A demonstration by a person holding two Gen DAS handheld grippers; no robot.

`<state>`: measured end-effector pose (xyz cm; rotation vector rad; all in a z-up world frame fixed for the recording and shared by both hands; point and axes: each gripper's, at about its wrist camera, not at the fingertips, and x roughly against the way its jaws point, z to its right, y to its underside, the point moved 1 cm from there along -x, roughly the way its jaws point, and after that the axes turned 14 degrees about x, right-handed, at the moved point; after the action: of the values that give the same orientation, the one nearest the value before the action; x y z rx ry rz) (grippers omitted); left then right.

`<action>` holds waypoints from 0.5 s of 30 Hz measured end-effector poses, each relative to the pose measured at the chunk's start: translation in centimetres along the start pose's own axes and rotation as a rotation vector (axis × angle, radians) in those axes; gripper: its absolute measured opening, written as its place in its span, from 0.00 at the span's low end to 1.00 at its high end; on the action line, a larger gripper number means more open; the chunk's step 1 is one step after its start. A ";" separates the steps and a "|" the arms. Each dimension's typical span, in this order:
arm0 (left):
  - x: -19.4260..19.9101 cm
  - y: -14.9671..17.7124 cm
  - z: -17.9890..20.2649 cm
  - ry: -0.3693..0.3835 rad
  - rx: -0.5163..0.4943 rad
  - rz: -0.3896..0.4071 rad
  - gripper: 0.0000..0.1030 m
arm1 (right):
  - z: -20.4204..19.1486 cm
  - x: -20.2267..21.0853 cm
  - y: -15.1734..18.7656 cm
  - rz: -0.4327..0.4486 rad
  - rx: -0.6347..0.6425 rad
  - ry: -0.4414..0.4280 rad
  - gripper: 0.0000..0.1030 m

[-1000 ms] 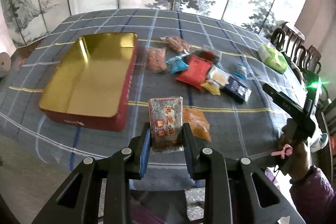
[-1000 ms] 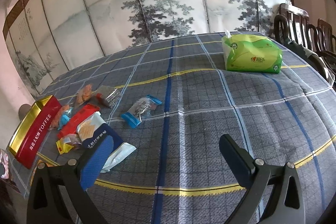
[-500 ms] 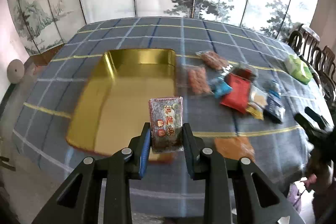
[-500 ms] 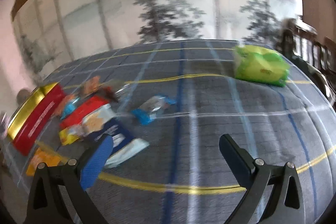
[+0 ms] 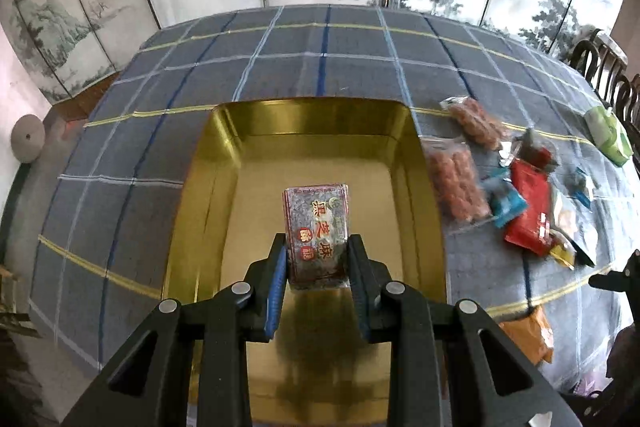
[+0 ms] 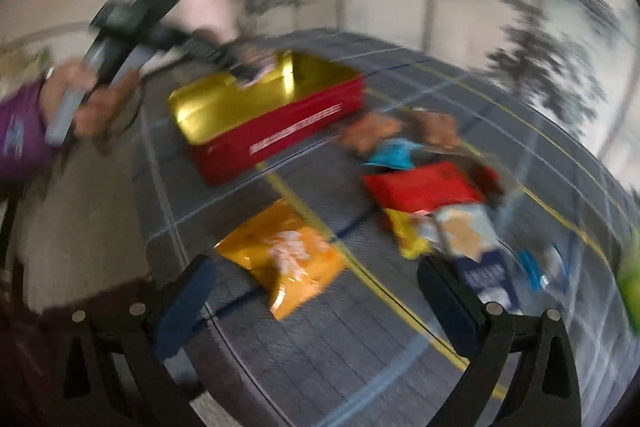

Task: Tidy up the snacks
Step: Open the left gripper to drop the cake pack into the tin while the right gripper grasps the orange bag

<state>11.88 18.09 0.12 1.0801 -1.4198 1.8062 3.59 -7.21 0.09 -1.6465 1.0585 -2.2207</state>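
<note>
Grey-and-red sesame snack packet held over the gold-lined tin

Left wrist view: the left gripper (image 5: 316,267) pinches the flat grey-and-red foil snack packet (image 5: 316,227) between its blue pads, above the gold inside of the red rectangular metal tin (image 5: 404,147) — loose snacks lie to its right on the blue plaid tablecloth (image 5: 320,67). Right wrist view, blurred: the right gripper (image 6: 316,287) is spread wide, holding nothing, above an orange crinkled snack bag (image 6: 286,259) — the tin sits beyond.

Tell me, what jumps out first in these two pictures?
The big red tin with its shiny gold inside fills the middle of the checked tablecloth. The left gripper holds a dark snack packet over it. To the tin's right lies a bright scatter of snacks, the orange packet nearest the open right gripper.
</note>
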 end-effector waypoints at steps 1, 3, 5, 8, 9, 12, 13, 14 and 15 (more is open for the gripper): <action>-0.5 -0.2 -0.1 0.000 -0.006 -0.012 0.25 | -0.1 -0.5 -0.4 -0.014 0.023 -0.017 1.00; -1.3 -0.5 -0.3 -0.001 -0.005 -0.029 0.25 | -0.2 -0.9 -0.8 -0.026 0.044 -0.044 1.00; -1.9 -0.8 -0.5 -0.003 -0.004 -0.044 0.25 | -0.2 -1.8 -1.2 -0.048 0.068 -0.095 1.00; -2.8 -1.1 -0.8 -0.004 0.000 -0.059 0.25 | -0.2 -2.5 -1.5 -0.077 0.103 -0.134 1.00; -2.9 -1.2 -0.8 -0.004 0.001 -0.062 0.25 | 0.0 -2.9 -1.6 -0.087 0.111 -0.138 1.00; -3.2 -1.4 -0.9 -0.007 -0.007 -0.064 0.25 | -0.1 -3.6 -2.0 -0.102 0.150 -0.152 1.00; -3.3 -1.4 -0.8 -0.012 -0.014 -0.060 0.25 | -0.2 -3.9 -2.2 -0.112 0.166 -0.167 1.00; -3.3 -1.5 -0.8 -0.015 -0.019 -0.056 0.25 | -0.2 -4.2 -2.3 -0.121 0.176 -0.180 1.00; -3.3 -1.7 -0.8 -0.016 -0.023 -0.051 0.25 | -0.4 -4.6 -2.4 -0.136 0.194 -0.194 1.00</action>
<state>14.70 19.39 -1.99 1.1115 -1.4070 1.7447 5.49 -2.86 -1.93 -1.8482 0.6793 -2.1111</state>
